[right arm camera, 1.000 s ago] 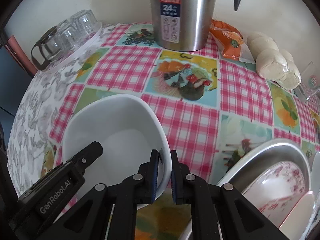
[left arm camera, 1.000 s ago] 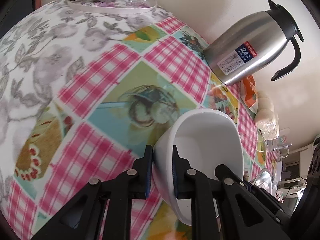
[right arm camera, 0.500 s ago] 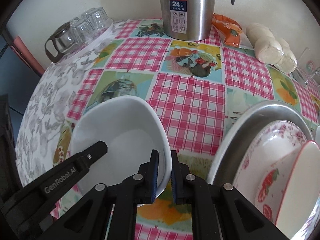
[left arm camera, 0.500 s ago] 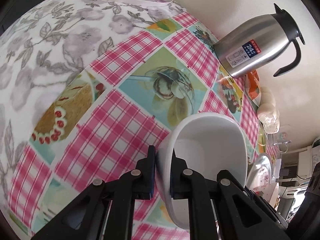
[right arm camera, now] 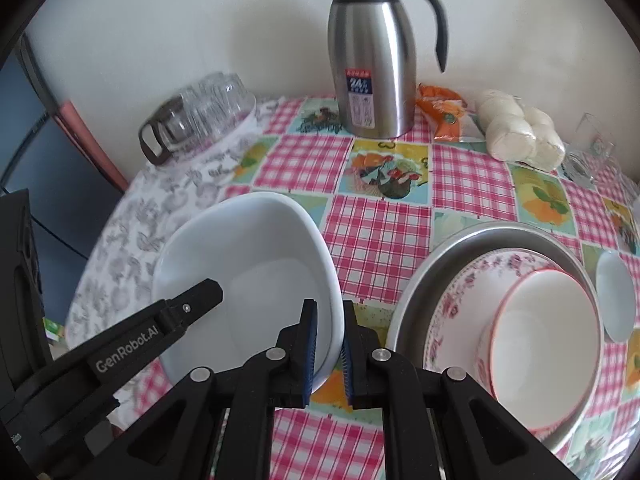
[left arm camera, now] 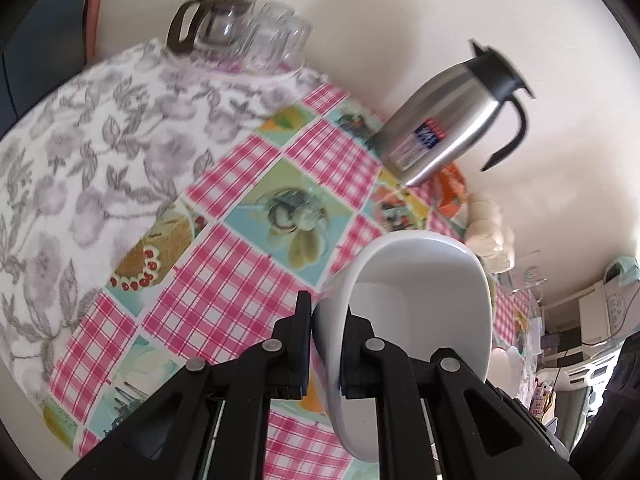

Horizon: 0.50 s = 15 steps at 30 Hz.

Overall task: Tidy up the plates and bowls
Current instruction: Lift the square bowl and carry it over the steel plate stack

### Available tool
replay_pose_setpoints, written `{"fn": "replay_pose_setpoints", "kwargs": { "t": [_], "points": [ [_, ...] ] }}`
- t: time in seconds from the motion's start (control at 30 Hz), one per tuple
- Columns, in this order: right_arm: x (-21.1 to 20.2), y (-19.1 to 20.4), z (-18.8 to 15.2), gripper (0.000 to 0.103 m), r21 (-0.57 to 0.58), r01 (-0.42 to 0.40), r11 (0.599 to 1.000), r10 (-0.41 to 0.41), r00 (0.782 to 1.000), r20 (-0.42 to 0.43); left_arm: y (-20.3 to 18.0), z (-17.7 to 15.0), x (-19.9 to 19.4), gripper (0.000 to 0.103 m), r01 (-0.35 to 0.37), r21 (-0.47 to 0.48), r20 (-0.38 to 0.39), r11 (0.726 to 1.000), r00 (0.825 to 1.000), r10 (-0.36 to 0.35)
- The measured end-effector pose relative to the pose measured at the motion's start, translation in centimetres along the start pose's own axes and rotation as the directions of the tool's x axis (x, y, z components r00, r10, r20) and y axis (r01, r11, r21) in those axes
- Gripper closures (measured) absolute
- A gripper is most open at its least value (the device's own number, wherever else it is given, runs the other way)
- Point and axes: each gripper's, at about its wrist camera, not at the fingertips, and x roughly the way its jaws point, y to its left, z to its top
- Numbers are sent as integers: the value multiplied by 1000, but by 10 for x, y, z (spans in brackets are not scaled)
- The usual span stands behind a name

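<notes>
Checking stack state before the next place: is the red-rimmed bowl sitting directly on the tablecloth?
No, the red-rimmed bowl sits inside the floral plate, which lies in the metal basin.

Blurred in the left wrist view: upturned glasses (left arm camera: 256, 40) behind the steel jug (left arm camera: 448, 128). Hidden under 2 stacked dishes, most of the metal basin (right arm camera: 452, 248) right of the jug (right arm camera: 372, 60). Cut off at the right edge, a clear glass (right arm camera: 588, 148). Too small to read, the jug's label (right arm camera: 360, 100).
</notes>
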Motion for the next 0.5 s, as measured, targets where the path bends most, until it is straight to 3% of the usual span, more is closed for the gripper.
{"fn": "replay_pose_setpoints", "kwargs": {
  "t": [0.5],
  "points": [
    [-82,-45,-18,91,65,-29,997,16,981,191,-75,-22,-43,92,63,138,88,988,993,-76]
  ]
}}
